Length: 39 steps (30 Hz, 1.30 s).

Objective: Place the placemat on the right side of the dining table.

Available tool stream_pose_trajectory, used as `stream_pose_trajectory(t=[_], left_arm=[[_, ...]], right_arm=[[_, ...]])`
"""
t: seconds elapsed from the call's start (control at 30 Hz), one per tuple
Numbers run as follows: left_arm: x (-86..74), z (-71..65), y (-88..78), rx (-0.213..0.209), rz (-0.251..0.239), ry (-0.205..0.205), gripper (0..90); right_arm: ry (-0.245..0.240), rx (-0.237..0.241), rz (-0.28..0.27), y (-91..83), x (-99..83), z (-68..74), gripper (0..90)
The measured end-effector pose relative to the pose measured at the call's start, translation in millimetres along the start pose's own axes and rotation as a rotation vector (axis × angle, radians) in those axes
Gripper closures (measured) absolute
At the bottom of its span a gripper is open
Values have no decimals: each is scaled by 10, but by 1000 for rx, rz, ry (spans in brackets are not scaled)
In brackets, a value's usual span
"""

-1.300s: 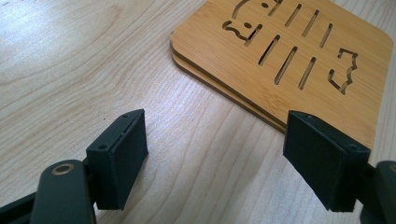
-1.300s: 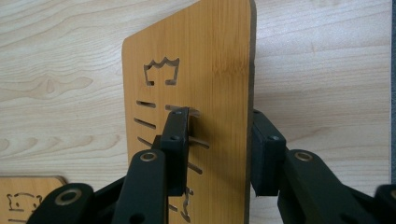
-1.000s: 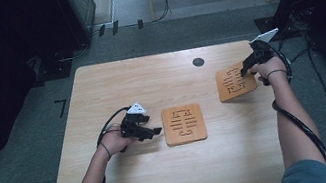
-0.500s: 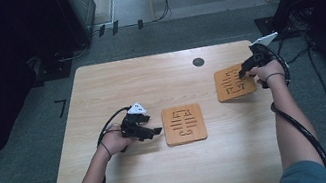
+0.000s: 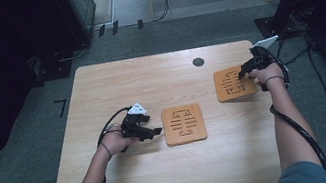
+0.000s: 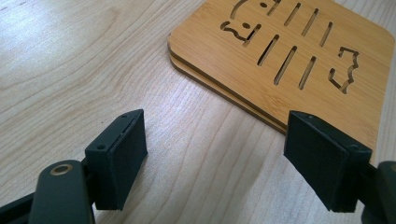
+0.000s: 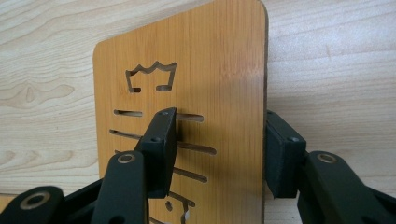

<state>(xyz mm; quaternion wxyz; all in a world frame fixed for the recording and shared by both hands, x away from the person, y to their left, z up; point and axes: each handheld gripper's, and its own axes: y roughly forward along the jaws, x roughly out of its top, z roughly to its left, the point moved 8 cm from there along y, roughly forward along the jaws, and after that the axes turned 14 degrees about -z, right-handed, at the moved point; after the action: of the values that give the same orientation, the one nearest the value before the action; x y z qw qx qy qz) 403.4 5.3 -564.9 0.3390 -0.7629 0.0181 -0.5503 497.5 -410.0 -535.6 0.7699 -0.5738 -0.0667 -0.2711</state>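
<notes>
Two square wooden trivets with cut-out slots lie flat on the table. The middle trivet [image 5: 184,124] [image 6: 299,51] shows a two-layer edge. My left gripper [image 5: 152,132] [image 6: 215,135] rests just left of it, open, with bare table between the jaws. The right trivet [image 5: 233,83] [image 7: 210,60] lies near the table's right edge. My right gripper [image 5: 245,72] [image 7: 219,121] straddles its right edge, one jaw over the face and the other just outside the edge. Those jaws have just been opening, with the trivet's edge strip between them and the pads apart from it.
The light wooden table [image 5: 100,92] has a round black grommet [image 5: 198,62] at the back, right of centre. Cables trail from both grippers along the forearms. Dark furniture and floor cables surround the table.
The right gripper has shifted slightly toward the person over the right trivet. The left hand and both trivets keep their places.
</notes>
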Motion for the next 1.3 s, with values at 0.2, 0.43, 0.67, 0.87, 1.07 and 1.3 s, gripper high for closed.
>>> stream_pose_trajectory(t=[0.2, 0.43, 0.67, 0.87, 1.07, 1.3], left_arm=[[0, -2, 2, 1, -1, 3, 203], [-3, -3, 5, 1, -3, 11, 203], [-4, -8, 10, 9, -11, 13, 203], [-9, -10, 11, 10, -14, 23, 201], [-15, -19, 7, 21, -16, 19, 201], [-13, -15, 10, 21, -17, 17, 200]], right_arm=[[12, 18, -7, 49, -34, -15, 517], [27, 42, 0, 86, -77, -21, 513], [24, 68, -13, 127, -106, -40, 504], [32, 77, -16, 146, -143, -74, 499], [14, 74, -49, 137, -135, -87, 420], [-2, 139, -94, 30, -120, -75, 370]])
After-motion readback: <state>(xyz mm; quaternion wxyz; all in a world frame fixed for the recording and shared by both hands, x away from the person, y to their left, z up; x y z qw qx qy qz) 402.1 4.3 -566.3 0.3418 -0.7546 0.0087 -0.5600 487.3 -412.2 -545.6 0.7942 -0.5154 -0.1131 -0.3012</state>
